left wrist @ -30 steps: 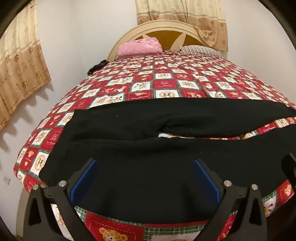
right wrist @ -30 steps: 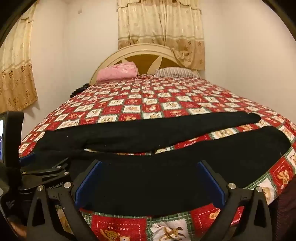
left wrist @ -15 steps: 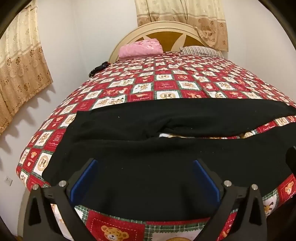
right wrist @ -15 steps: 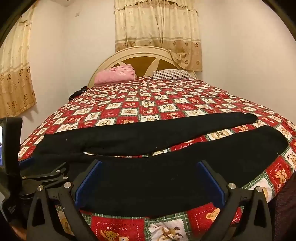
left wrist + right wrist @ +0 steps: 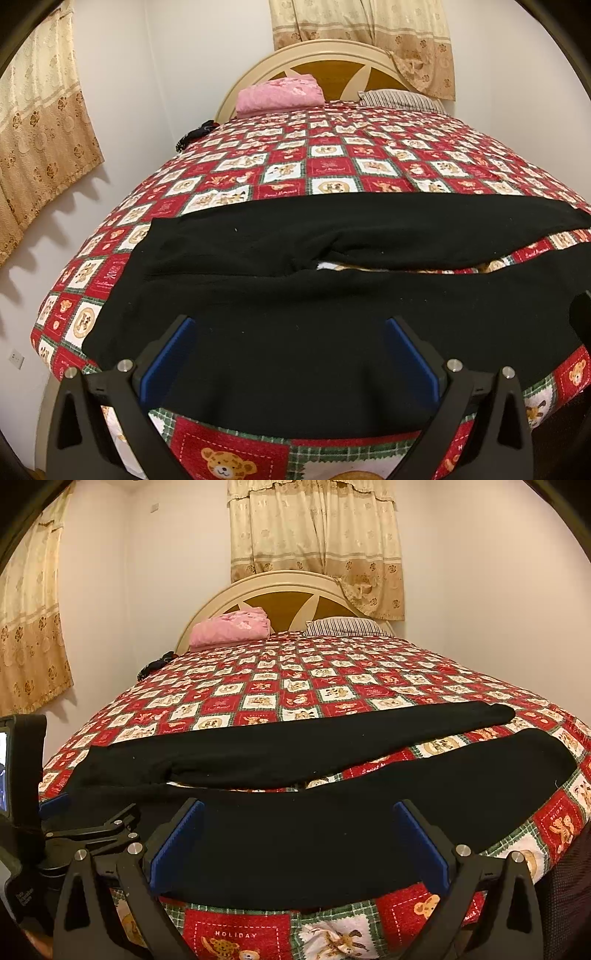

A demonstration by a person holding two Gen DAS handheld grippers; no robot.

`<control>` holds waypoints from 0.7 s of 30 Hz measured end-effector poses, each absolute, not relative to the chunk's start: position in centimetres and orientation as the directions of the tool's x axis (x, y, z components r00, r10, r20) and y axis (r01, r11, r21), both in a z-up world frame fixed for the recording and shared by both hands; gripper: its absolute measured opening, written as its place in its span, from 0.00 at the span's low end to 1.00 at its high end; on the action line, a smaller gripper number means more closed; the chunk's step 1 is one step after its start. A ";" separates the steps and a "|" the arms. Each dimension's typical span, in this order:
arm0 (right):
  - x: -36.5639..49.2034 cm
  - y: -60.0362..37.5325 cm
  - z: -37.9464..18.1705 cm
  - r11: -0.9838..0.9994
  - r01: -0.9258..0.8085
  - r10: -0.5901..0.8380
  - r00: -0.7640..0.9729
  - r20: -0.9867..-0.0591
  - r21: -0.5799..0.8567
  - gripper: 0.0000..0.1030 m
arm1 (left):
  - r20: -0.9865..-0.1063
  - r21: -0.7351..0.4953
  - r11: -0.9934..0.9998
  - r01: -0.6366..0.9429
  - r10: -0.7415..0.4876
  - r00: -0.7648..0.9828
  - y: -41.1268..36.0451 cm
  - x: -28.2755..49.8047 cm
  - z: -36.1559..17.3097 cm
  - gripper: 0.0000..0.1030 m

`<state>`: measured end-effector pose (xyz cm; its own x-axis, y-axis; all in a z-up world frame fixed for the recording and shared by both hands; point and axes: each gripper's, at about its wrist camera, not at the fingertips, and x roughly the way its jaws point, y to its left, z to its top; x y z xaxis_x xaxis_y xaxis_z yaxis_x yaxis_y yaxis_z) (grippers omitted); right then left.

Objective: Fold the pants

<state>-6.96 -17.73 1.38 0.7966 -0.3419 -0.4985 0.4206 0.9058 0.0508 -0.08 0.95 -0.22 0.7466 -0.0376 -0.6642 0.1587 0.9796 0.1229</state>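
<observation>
Black pants (image 5: 288,306) (image 5: 295,812) lie spread flat across the near end of the bed, waist at the left, both legs running to the right with a narrow gap of quilt between them. My left gripper (image 5: 290,354) hovers open over the near leg close to the waist, nothing between its blue pads (image 5: 168,354). My right gripper (image 5: 297,843) is open too, above the near leg further right. The left gripper's body (image 5: 74,830) shows at the lower left of the right wrist view.
The bed wears a red and white checked bear quilt (image 5: 332,166) (image 5: 295,686). A folded pink blanket (image 5: 231,627) and a striped pillow (image 5: 347,626) lie by the headboard. A small dark object (image 5: 155,664) sits at the bed's left edge. Curtains hang on both walls.
Both grippers have risen and tilted slightly, so more of the walls and curtains shows. The pants lie as before, and both grippers stay open.
</observation>
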 end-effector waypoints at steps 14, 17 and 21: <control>-7.1 -17.7 1.5 0.909 0.413 -0.335 0.803 -0.493 0.056 0.99 | -0.667 0.118 0.981 0.156 -0.038 0.744 1.0 -0.1 -0.2 1.00; -7.1 -17.7 1.5 0.910 0.412 -0.332 0.803 -0.494 0.058 0.99 | -0.669 0.112 0.981 0.157 -0.043 0.742 1.0 -0.1 -0.2 1.00; -7.1 -17.6 1.5 0.910 0.411 -0.332 0.804 -0.494 0.057 0.99 | -0.672 0.108 0.982 0.158 -0.045 0.739 1.0 0.0 -0.1 1.00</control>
<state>-7.10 -17.60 1.53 0.8038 -0.3318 -0.4937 0.4106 0.9101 0.0568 -0.03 1.02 -0.14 0.7391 -0.0448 -0.6721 0.1577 0.9816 0.1080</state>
